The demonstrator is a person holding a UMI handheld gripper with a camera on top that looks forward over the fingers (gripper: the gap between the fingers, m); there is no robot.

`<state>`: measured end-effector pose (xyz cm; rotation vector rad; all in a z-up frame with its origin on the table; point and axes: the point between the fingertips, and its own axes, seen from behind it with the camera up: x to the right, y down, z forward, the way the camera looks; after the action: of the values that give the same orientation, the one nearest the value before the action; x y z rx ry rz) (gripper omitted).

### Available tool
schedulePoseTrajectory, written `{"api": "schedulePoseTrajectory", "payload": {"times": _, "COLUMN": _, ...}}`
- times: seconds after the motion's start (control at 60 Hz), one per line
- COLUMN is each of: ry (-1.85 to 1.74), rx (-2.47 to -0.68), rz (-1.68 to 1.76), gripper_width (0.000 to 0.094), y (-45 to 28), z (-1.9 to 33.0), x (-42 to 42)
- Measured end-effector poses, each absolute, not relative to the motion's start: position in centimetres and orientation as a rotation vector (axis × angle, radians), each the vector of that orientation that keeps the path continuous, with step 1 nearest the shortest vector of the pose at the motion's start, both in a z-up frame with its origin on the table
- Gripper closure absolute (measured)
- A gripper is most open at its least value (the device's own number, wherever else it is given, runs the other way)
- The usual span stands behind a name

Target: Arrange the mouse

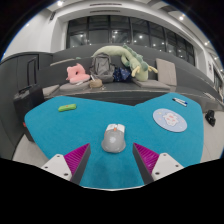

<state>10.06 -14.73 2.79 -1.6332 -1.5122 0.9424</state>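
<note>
Gripper view: fingers spread wide, grey mouse loose between the 2 pads, on teal mat.

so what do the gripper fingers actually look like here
The gripper has two fingers that splay outward toward the near side. Each finger has a white, angular outer body with dark trim along its edges, and a magenta pad on its inner face, tapering to a point at the tip. No cables, markings or sleeves show.

Matt grey plastic mouse, smooth teal mat, soft plush toys behind, tongs w/ ridged pads
</note>
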Motion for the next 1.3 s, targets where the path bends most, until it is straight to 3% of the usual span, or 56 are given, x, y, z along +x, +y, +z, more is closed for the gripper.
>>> {"api": "schedulePoseTrajectory", "payload": {"times": 0.417, "ry": -1.537, "rx": -1.672, "rz": 0.869, "gripper_width": 0.0075, "y": -14.3, "z": -1.2, "x": 2.2}}
{"api": "schedulePoseTrajectory", "payload": {"times": 0.667, "ry": -1.538, "rx": -1.708, "rz": 0.856, "gripper_width": 0.0092, "y": -14.0, "z": -1.4, "x": 0.4}}
{"api": "schedulePoseTrajectory", "payload": {"times": 0.8, "ry": -1.535, "rx": -1.752, "rz": 0.853, "gripper_width": 0.0226, "y": -13.7, "z": -1.7, "x": 0.2}}
{"api": "schedulePoseTrajectory", "payload": {"times": 0.833, "ry": -1.537, "rx": -1.754, "rz": 0.851, "gripper_width": 0.0295, "y": -13.5, "z": -1.8, "x": 0.2}}
{"api": "schedulePoseTrajectory", "payload": {"times": 0.867, "ry": -1.533, "rx": -1.756, "rz": 0.845, "gripper_width": 0.0438, "y": -13.3, "z": -1.9, "x": 0.1}}
{"api": "schedulePoseTrajectory", "payload": {"times": 1.05, "ry": -1.571, "rx": -1.734, "rz": 0.854, "gripper_width": 0.0574, "y": -13.6, "z": -1.7, "x": 0.3}}
{"api": "schedulePoseTrajectory", "payload": {"times": 1.133, "ry": -1.576, "rx": -1.729, "rz": 0.884, "gripper_width": 0.0579, "y": -13.9, "z": -0.9, "x": 0.9}}
{"api": "schedulePoseTrajectory", "payload": {"times": 1.3, "ry": -1.529, "rx": -1.650, "rz": 1.014, "gripper_width": 0.0580, "y": -13.0, "z": 6.2, "x": 1.2}}
